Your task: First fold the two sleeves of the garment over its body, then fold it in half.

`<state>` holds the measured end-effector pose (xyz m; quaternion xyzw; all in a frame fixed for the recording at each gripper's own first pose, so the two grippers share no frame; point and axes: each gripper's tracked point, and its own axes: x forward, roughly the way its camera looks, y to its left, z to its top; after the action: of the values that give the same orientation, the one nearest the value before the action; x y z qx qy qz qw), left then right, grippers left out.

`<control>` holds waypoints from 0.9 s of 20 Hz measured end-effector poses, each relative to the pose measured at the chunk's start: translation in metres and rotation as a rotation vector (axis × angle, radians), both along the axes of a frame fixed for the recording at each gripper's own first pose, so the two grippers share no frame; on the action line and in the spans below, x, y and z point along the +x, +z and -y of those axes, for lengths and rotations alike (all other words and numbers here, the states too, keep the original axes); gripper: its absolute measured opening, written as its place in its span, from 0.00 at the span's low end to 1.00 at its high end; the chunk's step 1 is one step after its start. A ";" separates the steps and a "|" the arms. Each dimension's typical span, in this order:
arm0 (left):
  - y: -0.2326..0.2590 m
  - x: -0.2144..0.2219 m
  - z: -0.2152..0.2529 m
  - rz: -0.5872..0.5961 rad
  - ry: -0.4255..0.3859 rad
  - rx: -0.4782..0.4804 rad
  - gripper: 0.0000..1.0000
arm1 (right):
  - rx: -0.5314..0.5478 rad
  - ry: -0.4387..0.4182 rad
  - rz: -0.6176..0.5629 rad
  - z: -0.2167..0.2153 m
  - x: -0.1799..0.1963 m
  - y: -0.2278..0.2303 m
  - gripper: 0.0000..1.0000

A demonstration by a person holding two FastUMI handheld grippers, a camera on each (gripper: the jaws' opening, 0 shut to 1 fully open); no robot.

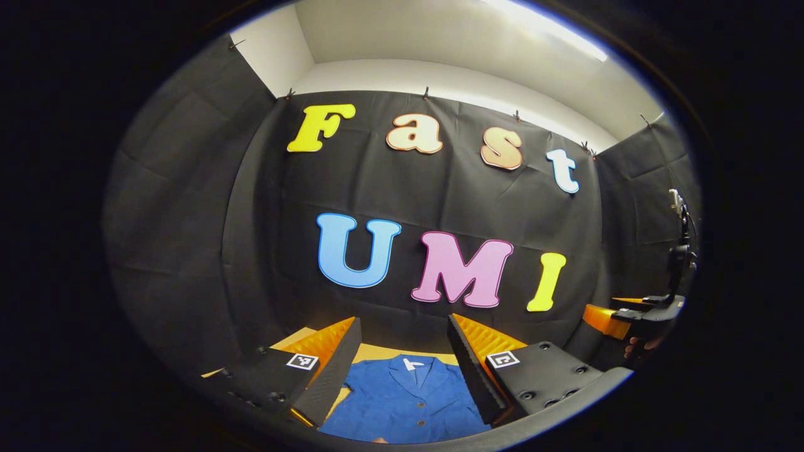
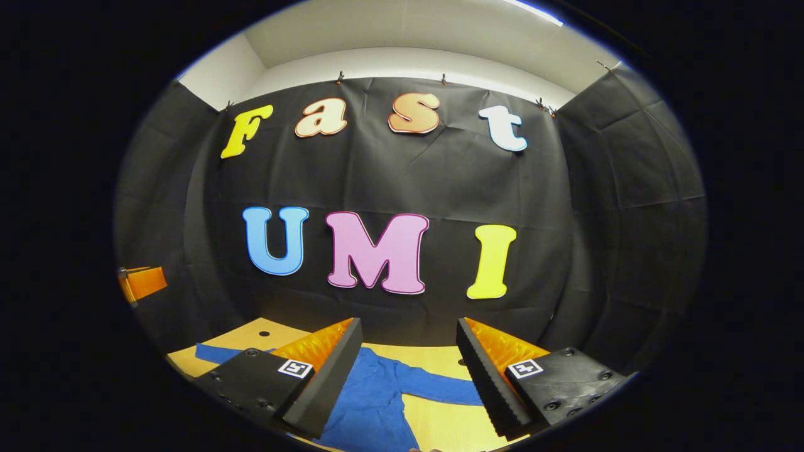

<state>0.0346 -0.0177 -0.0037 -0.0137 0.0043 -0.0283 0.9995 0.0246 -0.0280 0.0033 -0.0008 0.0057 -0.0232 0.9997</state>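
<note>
A blue buttoned garment (image 1: 402, 395) lies flat on a wooden table (image 1: 377, 353), collar and white neck label toward the wall. My left gripper (image 1: 404, 342) hangs open above its chest, nothing between the fingers. In the right gripper view the same garment (image 2: 370, 402) shows its body and a sleeve (image 2: 440, 389) stretched out to the right, another sleeve end (image 2: 213, 355) at the left. My right gripper (image 2: 408, 348) is open above it, holding nothing. The right gripper (image 1: 634, 314) with a hand on it also shows far right in the left gripper view.
The wooden table (image 2: 264, 333) runs up to the black cloth wall close behind. A part of the other gripper (image 2: 141, 282) sticks in at the left edge of the right gripper view. A black stand (image 1: 681, 251) rises at the right in the left gripper view.
</note>
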 end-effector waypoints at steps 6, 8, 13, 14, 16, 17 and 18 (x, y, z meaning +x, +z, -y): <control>-0.001 0.010 0.005 -0.010 -0.015 0.015 0.80 | -0.012 0.002 -0.068 0.022 0.026 -0.001 0.96; 0.001 0.014 0.005 -0.007 -0.013 0.018 0.80 | 0.009 0.013 -0.089 0.026 0.037 0.000 0.96; -0.004 0.027 0.005 -0.035 -0.018 0.037 0.80 | 0.103 0.026 -0.289 0.055 0.088 -0.028 0.96; -0.007 0.028 0.004 -0.040 -0.017 0.038 0.80 | 0.112 0.011 -0.356 0.068 0.101 -0.041 0.96; -0.011 0.032 0.007 -0.043 -0.031 0.030 0.80 | 0.175 -0.008 -0.511 0.097 0.124 -0.076 0.96; -0.013 0.034 0.009 -0.052 -0.039 0.025 0.80 | 0.226 -0.032 -0.600 0.112 0.131 -0.103 0.96; -0.019 0.036 0.008 -0.064 -0.037 0.026 0.80 | 0.285 -0.057 -0.700 0.129 0.135 -0.130 0.85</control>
<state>0.0705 -0.0255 -0.0225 -0.0013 0.0368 -0.0465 0.9982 0.1597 -0.1569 -0.1270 0.1304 0.3501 -0.0482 0.9263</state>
